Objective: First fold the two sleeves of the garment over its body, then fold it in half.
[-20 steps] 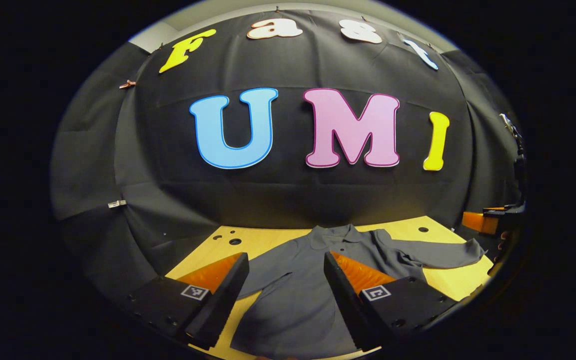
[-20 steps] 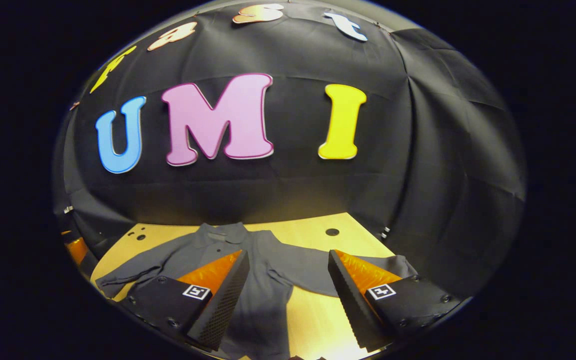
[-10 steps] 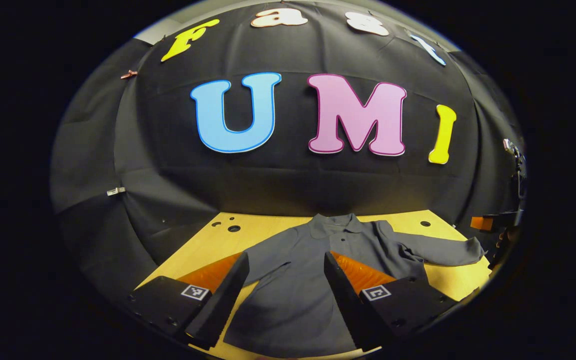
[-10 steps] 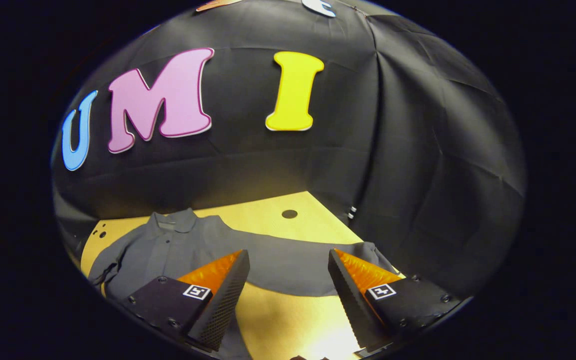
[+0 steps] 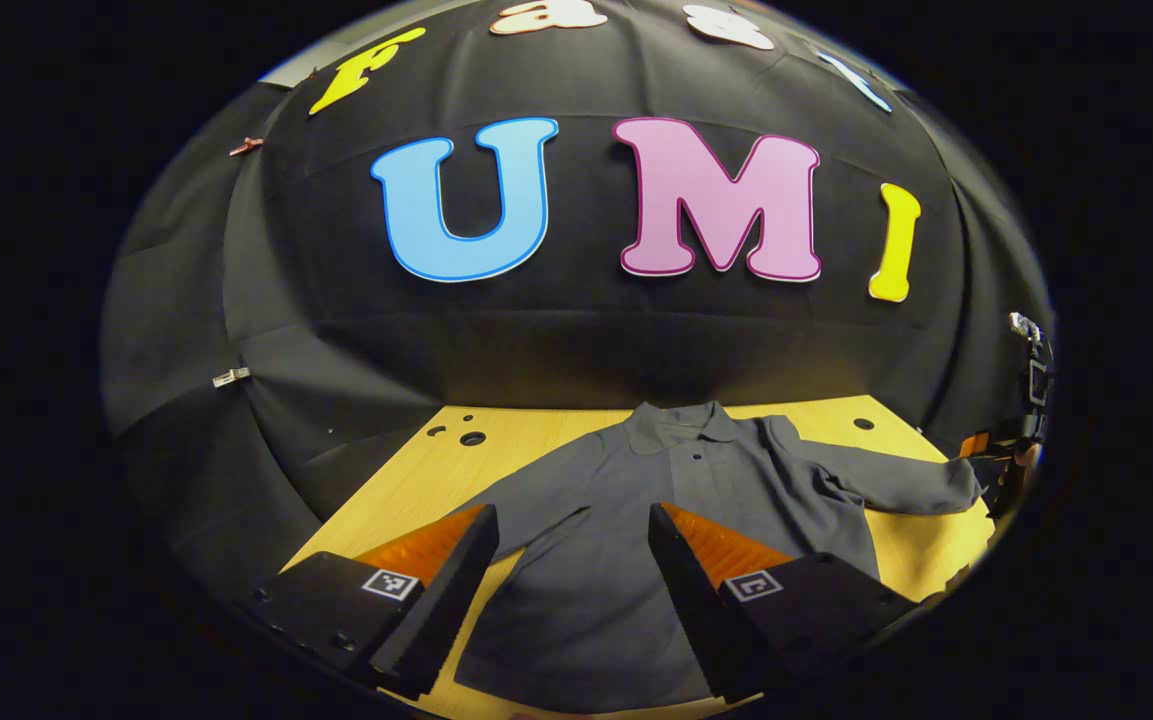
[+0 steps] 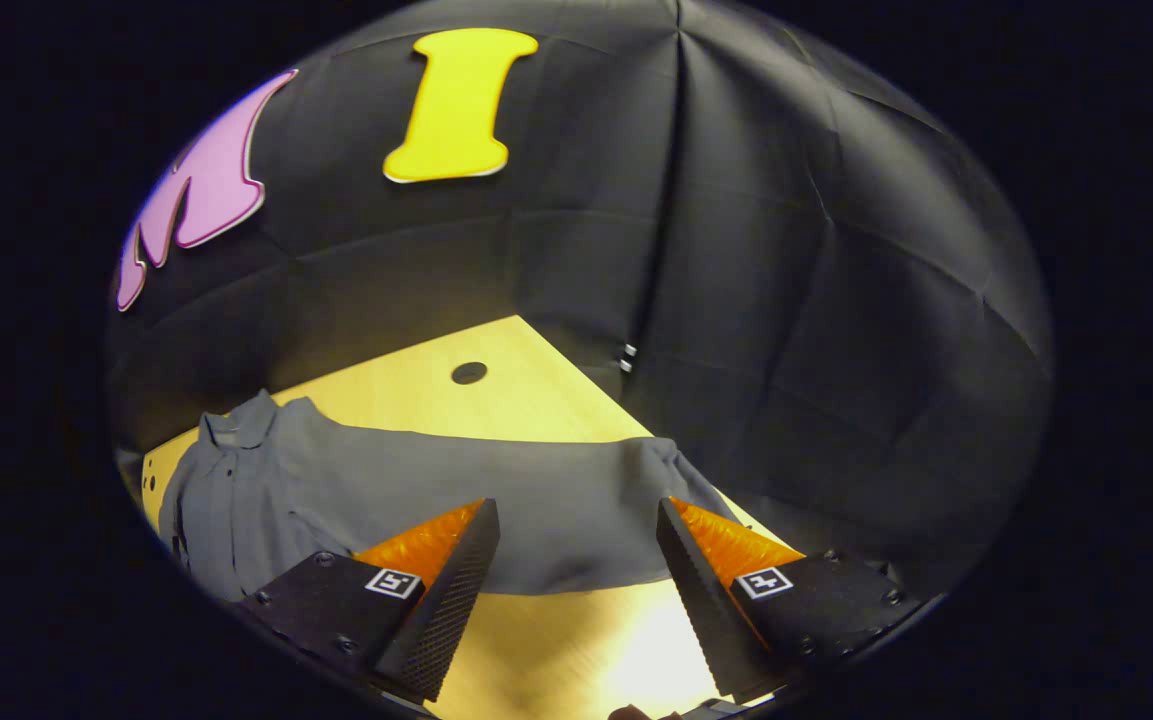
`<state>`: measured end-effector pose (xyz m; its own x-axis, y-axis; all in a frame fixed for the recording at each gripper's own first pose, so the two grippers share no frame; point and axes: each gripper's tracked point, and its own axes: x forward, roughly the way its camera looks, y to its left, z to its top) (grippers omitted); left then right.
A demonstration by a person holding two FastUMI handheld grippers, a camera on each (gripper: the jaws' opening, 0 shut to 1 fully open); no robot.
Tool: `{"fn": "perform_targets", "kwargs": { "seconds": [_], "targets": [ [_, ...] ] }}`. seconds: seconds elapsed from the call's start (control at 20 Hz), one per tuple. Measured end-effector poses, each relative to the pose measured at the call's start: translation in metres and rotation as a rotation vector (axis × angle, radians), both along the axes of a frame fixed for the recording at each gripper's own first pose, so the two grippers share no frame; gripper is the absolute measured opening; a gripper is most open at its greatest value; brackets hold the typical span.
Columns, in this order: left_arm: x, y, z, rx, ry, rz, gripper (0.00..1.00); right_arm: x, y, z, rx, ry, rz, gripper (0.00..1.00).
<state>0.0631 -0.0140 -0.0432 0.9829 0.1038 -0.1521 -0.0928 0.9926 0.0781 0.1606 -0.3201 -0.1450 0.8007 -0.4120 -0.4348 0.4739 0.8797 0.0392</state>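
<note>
Garment [image 5: 681,500], a grey collared shirt, lies flat on the wooden table [image 5: 416,480], collar toward the booth wall, both sleeves spread out to the sides. We see the left gripper [image 5: 571,585] above the shirt's body, its fingers apart and holding nothing. We see the right gripper [image 6: 576,580] over the outstretched right sleeve [image 6: 536,500], near its cuff, fingers likewise spread and empty.

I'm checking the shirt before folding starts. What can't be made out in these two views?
- Left gripper view: the shirt's hem, hidden behind the left gripper and the lower edge.
- Right gripper view: the shirt's far side is cut off at the left edge; part of the sleeve lies behind the right gripper.
</note>
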Motion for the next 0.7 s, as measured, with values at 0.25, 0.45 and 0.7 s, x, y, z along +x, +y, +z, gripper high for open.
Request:
{"fn": "perform_targets", "kwargs": {
  "seconds": [0.25, 0.45, 0.7],
  "targets": [
    [0.000, -0.008, -0.009, 0.043, 0.036, -0.021, 0.96, 0.010, -0.053, -0.033, 0.053, 0.051, -0.111, 0.98],
    [-0.001, -0.014, -0.015, 0.037, 0.058, -0.022, 0.98, 0.016, -0.078, -0.058, 0.113, 0.090, -0.160, 0.98],
    [0.001, -0.013, -0.018, 0.043, 0.081, -0.014, 0.99, 0.014, -0.093, -0.086, 0.130, 0.149, -0.195, 0.98]
  ]
}}
